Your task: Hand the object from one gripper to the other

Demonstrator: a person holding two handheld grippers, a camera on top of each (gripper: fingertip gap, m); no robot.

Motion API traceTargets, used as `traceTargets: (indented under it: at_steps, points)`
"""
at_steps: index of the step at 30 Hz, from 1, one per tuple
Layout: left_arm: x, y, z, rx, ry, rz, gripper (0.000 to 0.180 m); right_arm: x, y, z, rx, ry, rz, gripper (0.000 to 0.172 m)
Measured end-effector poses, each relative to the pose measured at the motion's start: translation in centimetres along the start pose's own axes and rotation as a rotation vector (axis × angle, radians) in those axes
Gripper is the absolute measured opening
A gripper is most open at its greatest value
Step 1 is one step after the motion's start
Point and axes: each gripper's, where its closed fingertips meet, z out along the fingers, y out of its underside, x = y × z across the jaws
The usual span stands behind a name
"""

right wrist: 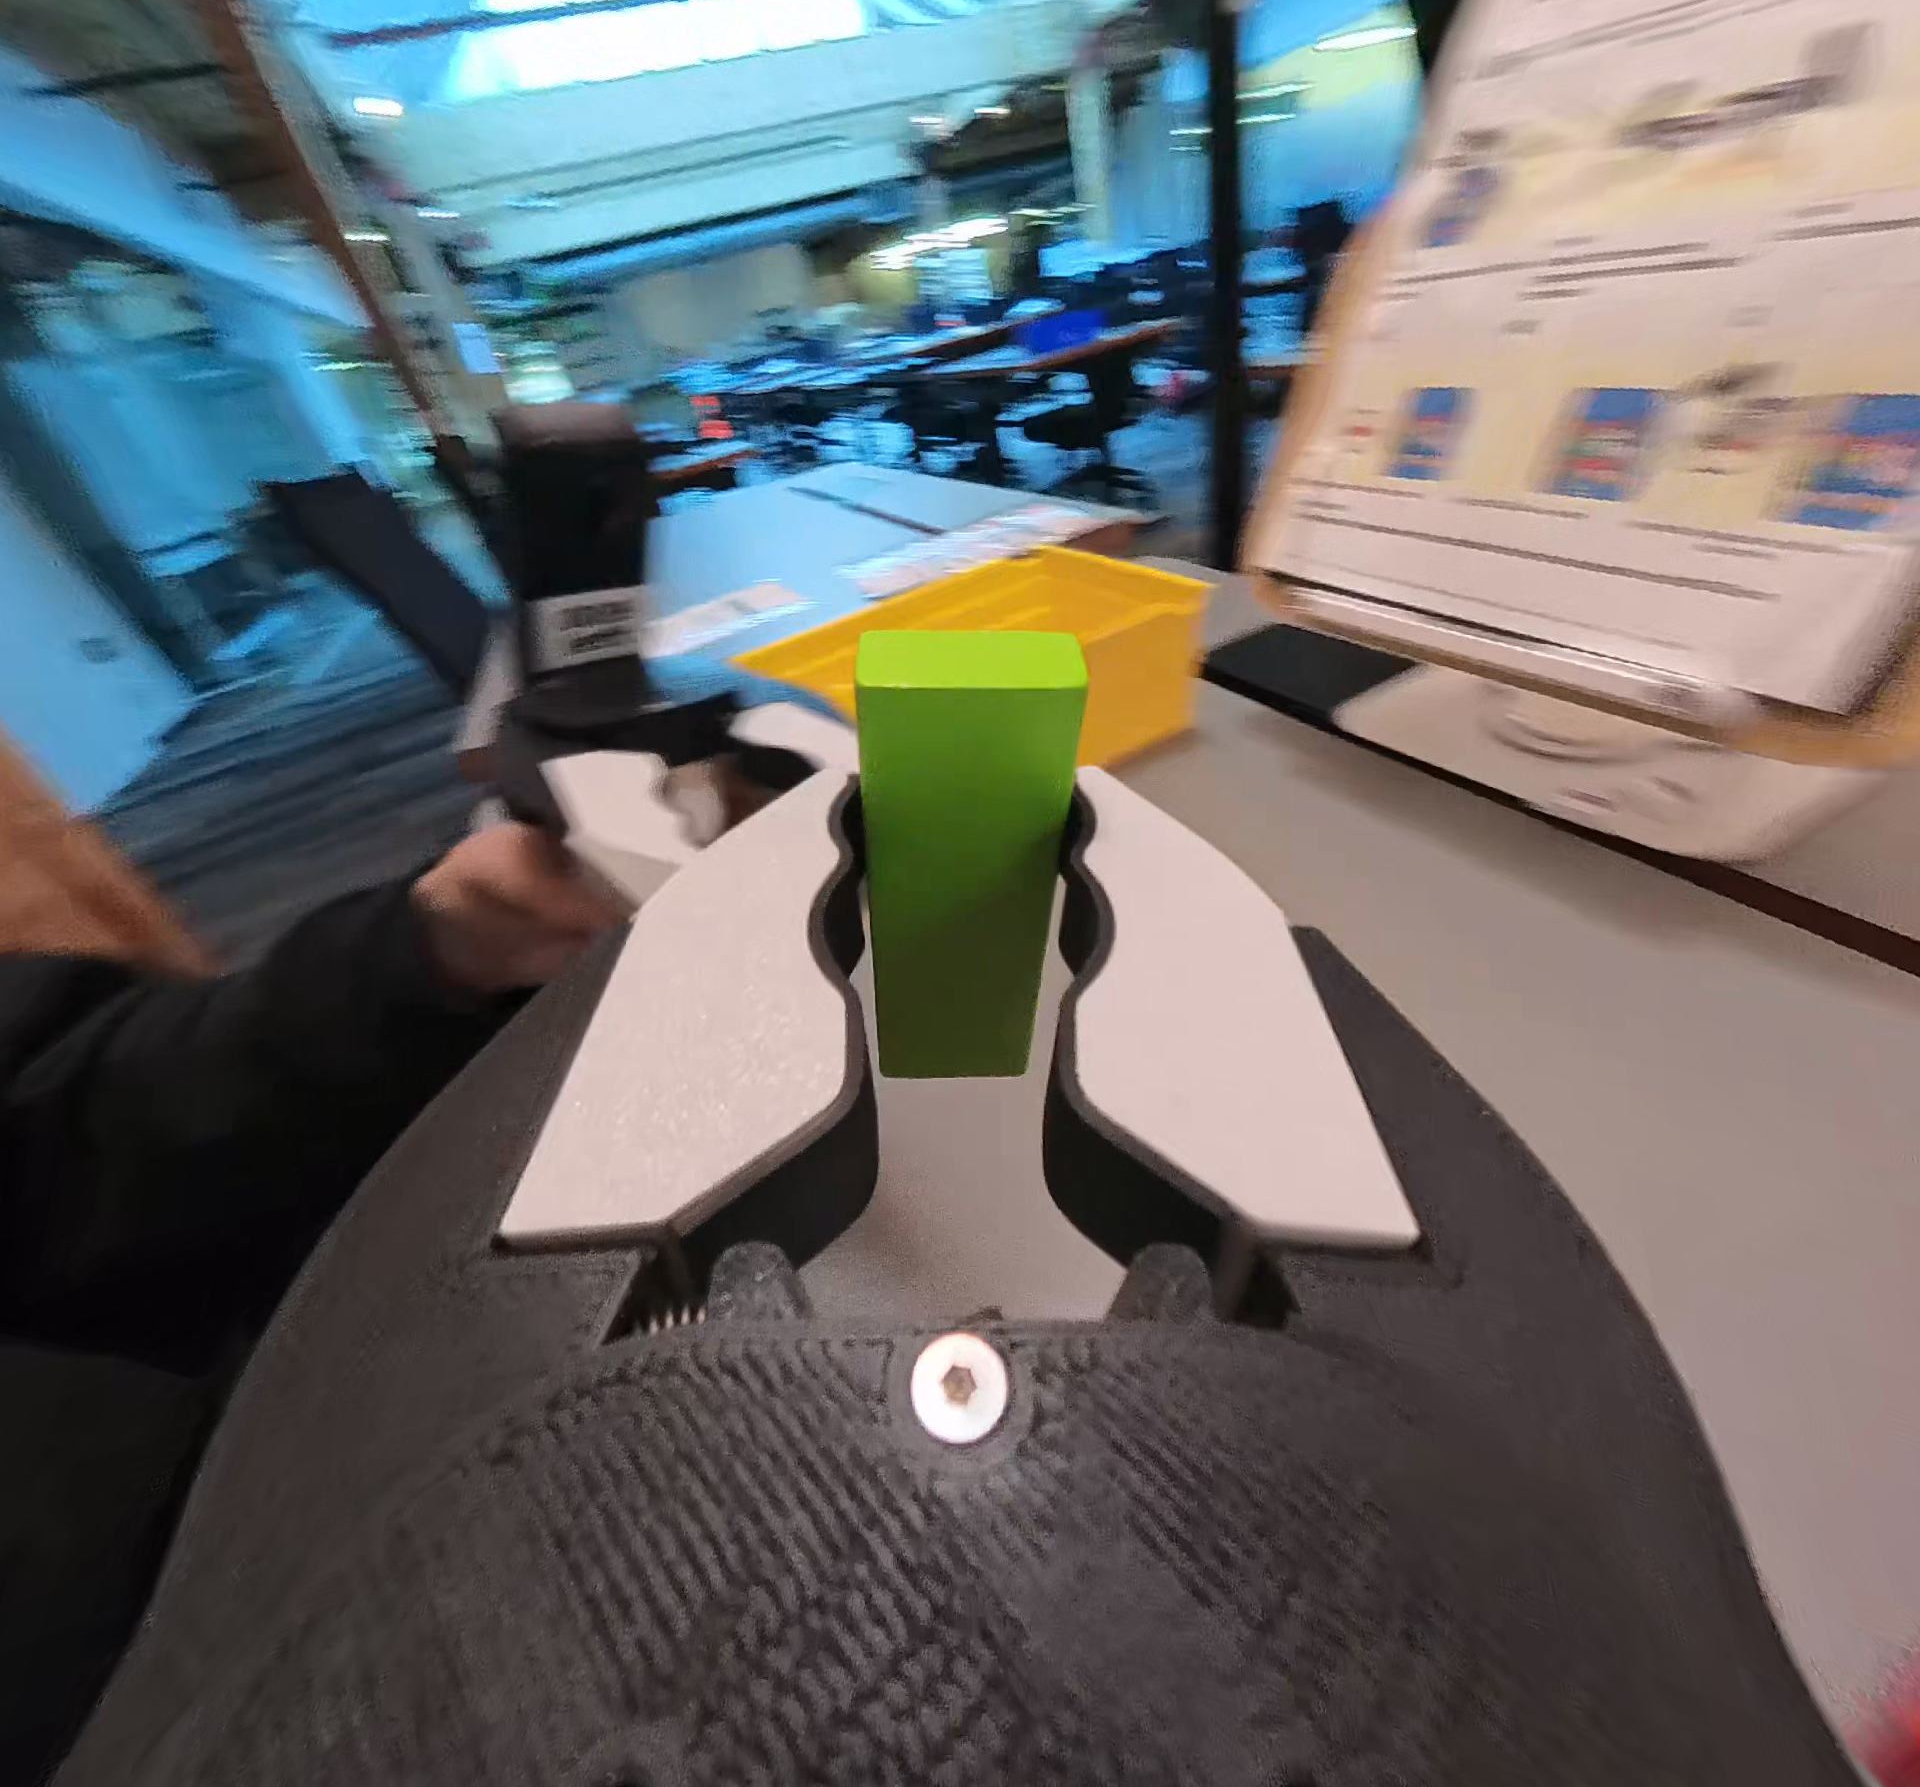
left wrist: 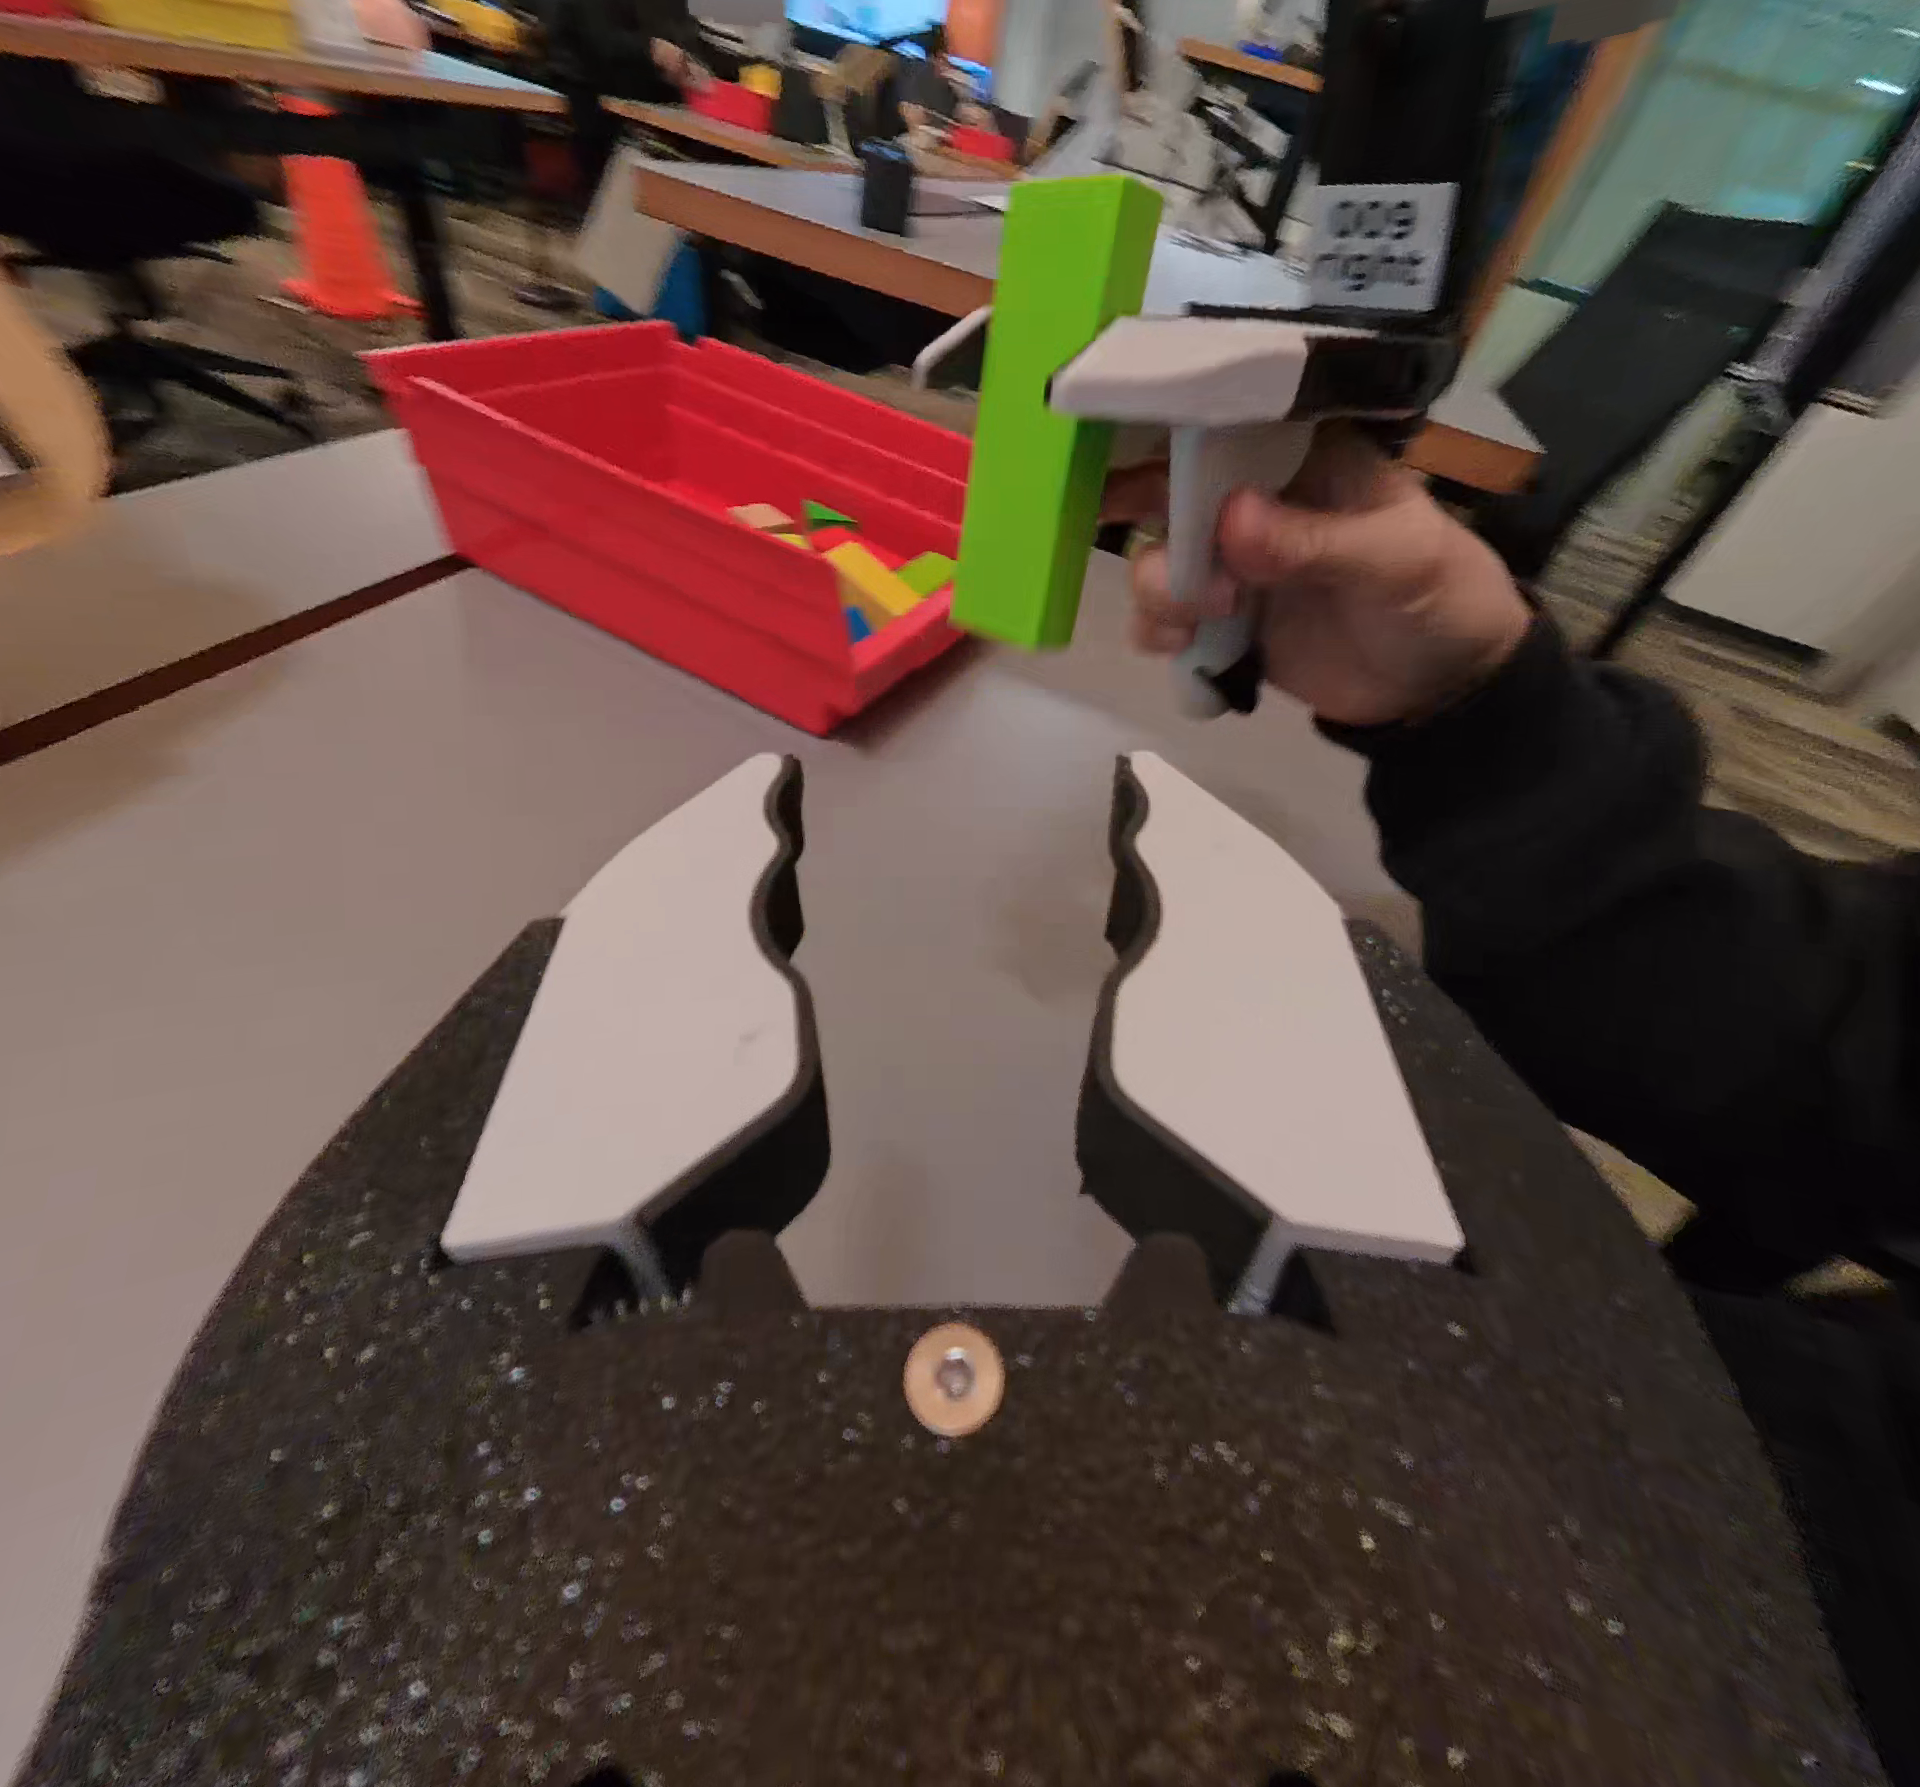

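Grey tabletop in a blurred open office; red bin of coloured blocks far left, yellow bin beyond. Right gripper pinches upright green block above the table; left gripper spread, bare

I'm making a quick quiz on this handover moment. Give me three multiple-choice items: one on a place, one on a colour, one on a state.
1. Where do the small toy blocks lie?
A. red bin
B. yellow bin
C. floor

2. What colour is the long block?
A. blue
B. green
C. orange

3. How is the left claw?
A. shut on the block
B. open, holding nothing
C. shut on a cone

Key:
1 A, blocks show inside the red bin.
2 B, the long block in the right claw is green.
3 B, the left claw shows only table between its fingers.
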Motion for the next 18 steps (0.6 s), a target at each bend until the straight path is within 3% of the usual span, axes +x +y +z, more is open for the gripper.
traceTargets:
  at_steps: [5,9,13,18]
  points:
    - [-2.5,2.4,-1.8,0.021,-0.225,-0.045,0.058,11.4,0.6,-10.2,-0.074,0.589,-0.02,0.035]
    - [-3.4,3.2,-2.7,0.0,-0.262,-0.069,0.058,17.4,1.4,-16.0,-0.12,0.843,0.033,0.035]
    - [-3.7,3.5,-2.8,-0.025,-0.282,-0.046,0.058,23.0,1.3,-16.6,-0.218,0.92,0.058,0.035]
    - [-4.8,4.2,-3.0,-0.103,-0.361,-0.037,0.058,28.5,2.1,-14.1,-0.344,0.905,0.141,0.035]
